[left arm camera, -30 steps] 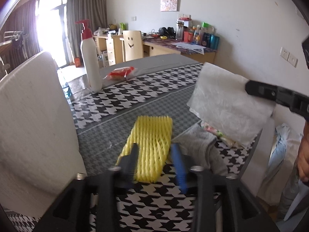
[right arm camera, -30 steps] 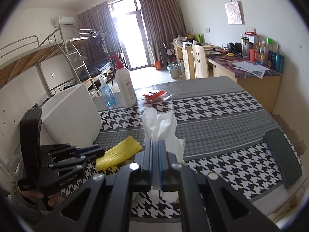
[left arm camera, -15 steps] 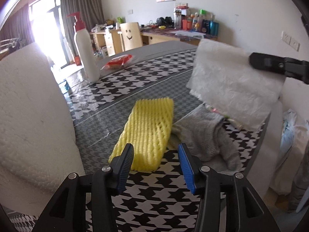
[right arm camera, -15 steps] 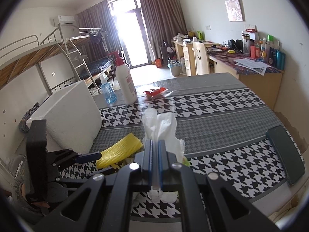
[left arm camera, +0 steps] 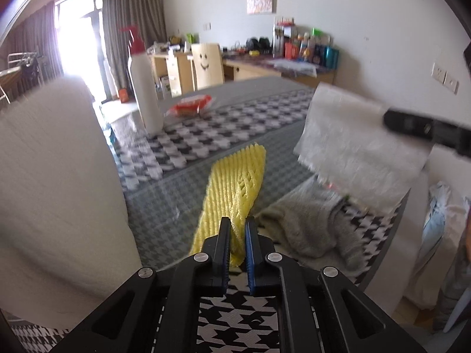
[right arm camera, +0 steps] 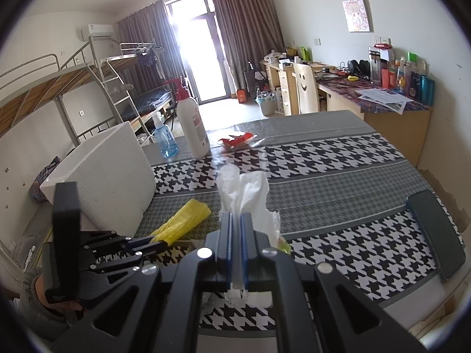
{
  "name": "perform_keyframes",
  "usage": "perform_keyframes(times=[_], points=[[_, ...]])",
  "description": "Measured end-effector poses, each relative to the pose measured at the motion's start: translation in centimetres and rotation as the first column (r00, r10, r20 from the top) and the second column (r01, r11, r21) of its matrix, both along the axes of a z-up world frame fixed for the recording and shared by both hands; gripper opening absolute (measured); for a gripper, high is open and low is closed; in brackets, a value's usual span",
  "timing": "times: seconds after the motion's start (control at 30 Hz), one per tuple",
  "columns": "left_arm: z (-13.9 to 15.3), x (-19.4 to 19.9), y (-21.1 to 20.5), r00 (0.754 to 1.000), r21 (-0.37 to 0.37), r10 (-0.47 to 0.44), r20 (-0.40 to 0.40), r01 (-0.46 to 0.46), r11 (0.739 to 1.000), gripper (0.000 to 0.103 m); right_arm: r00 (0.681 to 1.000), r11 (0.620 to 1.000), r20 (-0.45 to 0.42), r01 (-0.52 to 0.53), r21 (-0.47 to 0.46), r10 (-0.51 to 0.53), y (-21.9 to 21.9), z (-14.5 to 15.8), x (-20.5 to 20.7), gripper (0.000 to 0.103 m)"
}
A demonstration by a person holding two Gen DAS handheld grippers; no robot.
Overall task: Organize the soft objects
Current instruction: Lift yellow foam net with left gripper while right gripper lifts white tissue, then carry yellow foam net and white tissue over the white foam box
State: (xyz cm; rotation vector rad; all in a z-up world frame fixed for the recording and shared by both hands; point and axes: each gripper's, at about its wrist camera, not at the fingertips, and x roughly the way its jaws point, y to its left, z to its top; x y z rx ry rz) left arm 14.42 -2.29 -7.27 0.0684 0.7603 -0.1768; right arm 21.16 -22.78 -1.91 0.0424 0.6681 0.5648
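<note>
From the left wrist camera, the left gripper (left arm camera: 237,226) points forward and down at the houndstooth table (left arm camera: 223,123). Its jaws have just been closing, and the near end of the yellow foam net (left arm camera: 235,182) now sits pinched between the black and blue pads; the rest of the net stretches away from the tips across the cloth. Just right of the tips lies a grey sock (left arm camera: 306,220), crumpled and flat on the table. Farther right and higher, the right gripper (left arm camera: 388,119) reaches in from the frame edge and holds a white tissue (left arm camera: 353,144) that hangs above the sock. To the left of the tongs a white foam block (left arm camera: 56,176) fills the side of the view. Well ahead stand a white pump bottle (left arm camera: 145,100) and a red packet (left arm camera: 191,106).

From the right wrist camera, the right gripper (right arm camera: 235,216) tilts down over the table (right arm camera: 338,176) with its jaws clamped on the white tissue (right arm camera: 244,194), which bunches up past the tips and pokes out behind them. To the lower left, the left gripper (right arm camera: 160,244) lies low and close to the cloth, its tips meeting the yellow foam net (right arm camera: 182,220); part of a hand shows under its body. The foam block (right arm camera: 106,176) stands beyond it. A dark phone-like slab (right arm camera: 435,232) lies far right near the table edge.
</note>
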Motion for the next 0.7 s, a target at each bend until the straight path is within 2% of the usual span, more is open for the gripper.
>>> perform_keyframes(times=[0.2, 0.7], points=[[2.9, -1.2, 0.3, 0.997, -0.022, 0.014, 0.072, -0.012, 1.0, 0.01, 1.0, 1.0, 0.016, -0.009, 0.008, 0.009, 0.4, 0.6, -0.3, 0.008], [7.1, -2.6, 1.4, 0.981, -0.046, 0.035, 0.191, -0.027, 0.999, 0.01, 0.996, 1.0, 0.087, -0.026, 0.015, 0.025, 1.3, 3.2, -1.3, 0.008]])
